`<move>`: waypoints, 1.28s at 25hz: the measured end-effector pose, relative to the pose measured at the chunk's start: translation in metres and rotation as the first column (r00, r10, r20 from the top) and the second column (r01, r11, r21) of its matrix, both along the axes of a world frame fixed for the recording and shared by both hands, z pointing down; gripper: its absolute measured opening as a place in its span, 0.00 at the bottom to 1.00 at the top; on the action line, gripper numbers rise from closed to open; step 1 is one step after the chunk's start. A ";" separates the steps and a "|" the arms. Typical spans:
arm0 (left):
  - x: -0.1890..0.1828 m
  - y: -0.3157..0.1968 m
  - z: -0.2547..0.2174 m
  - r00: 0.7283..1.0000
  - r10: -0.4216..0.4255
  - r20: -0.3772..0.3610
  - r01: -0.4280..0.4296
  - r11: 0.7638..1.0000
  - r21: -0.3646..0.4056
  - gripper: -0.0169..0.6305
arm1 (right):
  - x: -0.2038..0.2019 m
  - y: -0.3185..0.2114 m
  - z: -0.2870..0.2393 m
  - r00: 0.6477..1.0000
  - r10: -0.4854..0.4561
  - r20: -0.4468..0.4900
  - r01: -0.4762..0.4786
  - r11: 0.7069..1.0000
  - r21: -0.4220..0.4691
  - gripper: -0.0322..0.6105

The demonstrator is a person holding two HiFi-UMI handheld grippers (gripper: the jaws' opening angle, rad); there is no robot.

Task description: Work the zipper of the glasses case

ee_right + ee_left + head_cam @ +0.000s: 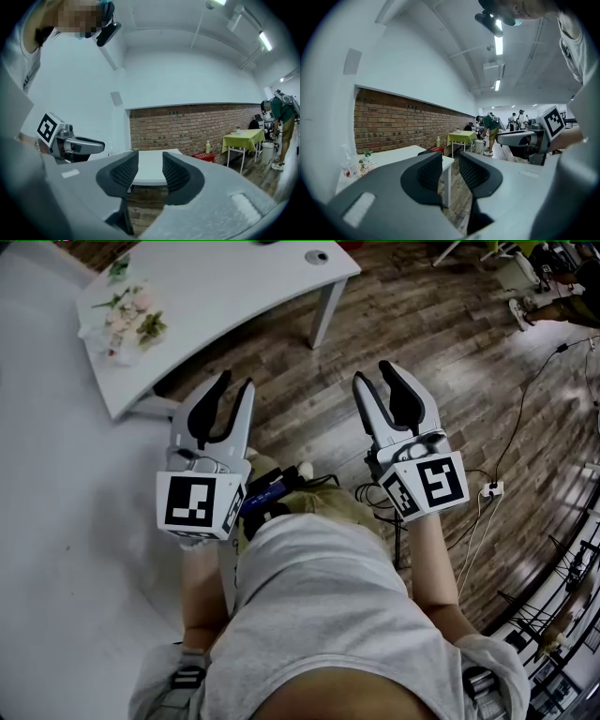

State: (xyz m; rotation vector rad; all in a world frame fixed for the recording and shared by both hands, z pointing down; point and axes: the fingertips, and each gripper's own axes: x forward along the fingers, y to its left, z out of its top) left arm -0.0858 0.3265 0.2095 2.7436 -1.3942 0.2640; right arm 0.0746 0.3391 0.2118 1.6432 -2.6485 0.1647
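No glasses case shows in any view. In the head view my left gripper (236, 381) and right gripper (373, 373) are held side by side in front of the person's body, above the wooden floor, both pointing toward a white table (216, 296). Each stands open with nothing between its jaws. The left gripper view looks past the open left gripper (450, 158) at the table's corner (393, 157), with the right gripper (520, 138) beside it. In the right gripper view the open right gripper (150, 159) frames the same table (150, 171).
A small bunch of flowers (127, 320) sits at the table's left end. Cables and a power strip (491, 489) lie on the floor at the right. A brick wall (187, 126), a green-covered table (243, 136) and people (490, 126) are farther off.
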 end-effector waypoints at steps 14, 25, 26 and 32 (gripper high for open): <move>0.016 -0.015 -0.001 0.999 0.023 0.028 -0.024 1.000 0.016 0.20 | 0.019 -0.004 0.007 1.000 0.021 -0.002 -0.021 1.000 -0.007 0.29; 0.034 -0.101 0.005 0.997 0.069 0.035 -0.069 0.998 0.009 0.21 | 0.032 -0.080 0.010 0.998 0.059 -0.001 -0.059 0.998 -0.032 0.29; 0.035 -0.111 0.006 0.997 0.072 0.037 -0.073 0.997 0.005 0.21 | 0.032 -0.091 0.010 0.998 0.060 0.001 -0.060 0.998 -0.035 0.29; 0.034 -0.189 0.014 0.991 0.119 0.062 -0.119 0.993 -0.008 0.21 | 0.023 -0.165 0.018 0.997 0.078 -0.007 -0.079 0.995 -0.068 0.29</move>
